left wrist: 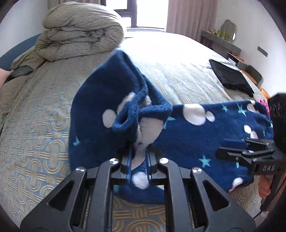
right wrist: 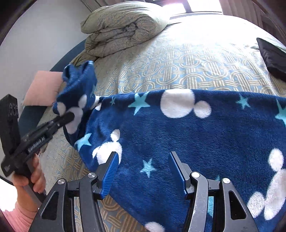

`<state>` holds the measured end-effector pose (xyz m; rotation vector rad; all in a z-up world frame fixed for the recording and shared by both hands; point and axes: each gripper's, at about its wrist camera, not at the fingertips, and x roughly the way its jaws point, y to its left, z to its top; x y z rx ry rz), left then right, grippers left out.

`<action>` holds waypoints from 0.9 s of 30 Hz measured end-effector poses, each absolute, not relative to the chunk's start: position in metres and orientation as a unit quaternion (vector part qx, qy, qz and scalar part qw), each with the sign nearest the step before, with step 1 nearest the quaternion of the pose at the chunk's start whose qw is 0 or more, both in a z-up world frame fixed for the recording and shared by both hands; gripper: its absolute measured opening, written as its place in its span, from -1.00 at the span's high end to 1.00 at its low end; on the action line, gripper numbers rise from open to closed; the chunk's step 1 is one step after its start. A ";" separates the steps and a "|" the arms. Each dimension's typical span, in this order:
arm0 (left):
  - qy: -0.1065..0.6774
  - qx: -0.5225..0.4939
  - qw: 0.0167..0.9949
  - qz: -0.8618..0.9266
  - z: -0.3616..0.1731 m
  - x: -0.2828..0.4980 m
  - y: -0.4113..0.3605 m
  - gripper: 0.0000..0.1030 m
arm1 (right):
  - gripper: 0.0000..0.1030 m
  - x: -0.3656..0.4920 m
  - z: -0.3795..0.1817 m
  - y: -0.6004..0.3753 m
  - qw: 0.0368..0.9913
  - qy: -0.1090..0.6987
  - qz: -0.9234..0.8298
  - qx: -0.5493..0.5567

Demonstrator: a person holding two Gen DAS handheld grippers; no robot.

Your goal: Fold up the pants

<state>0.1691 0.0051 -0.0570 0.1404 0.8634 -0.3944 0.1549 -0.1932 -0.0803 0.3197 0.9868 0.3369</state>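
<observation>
At the bottom centre, the left gripper clamps a bunched end of the pants. The right gripper stands wide, empty, over the fleece. Pants lie mid-frame on the bed; folding seems only started.

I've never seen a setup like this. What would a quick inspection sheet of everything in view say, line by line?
Surface: bed under a patterned beige and blue cover.
Job's things: blue fleece pants with white spots and stars, partly spread out, one end lifted and bunched.
Clutter: folded quilt at the bed's far end; black folded item near the right edge; pink pillow.
Tongs: left tongs shut on the pants' bunched end; right tongs open above the flat fabric, pads clear of it.
Cables: thin dark cord by the right handle, unclear where it leads.
Surroundings: bright window with curtains, shelf with small items on the wall.
</observation>
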 end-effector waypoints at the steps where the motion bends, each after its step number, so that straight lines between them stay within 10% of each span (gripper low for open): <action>1: 0.423 0.070 0.880 -0.201 -0.063 0.166 -0.004 0.71 | -0.15 0.154 -0.081 -0.202 0.855 0.467 0.158 0.164; 27: 0.429 0.076 0.867 -0.240 -0.083 0.130 -0.018 0.68 | -0.33 0.246 -0.096 -0.154 0.762 0.536 0.217 0.290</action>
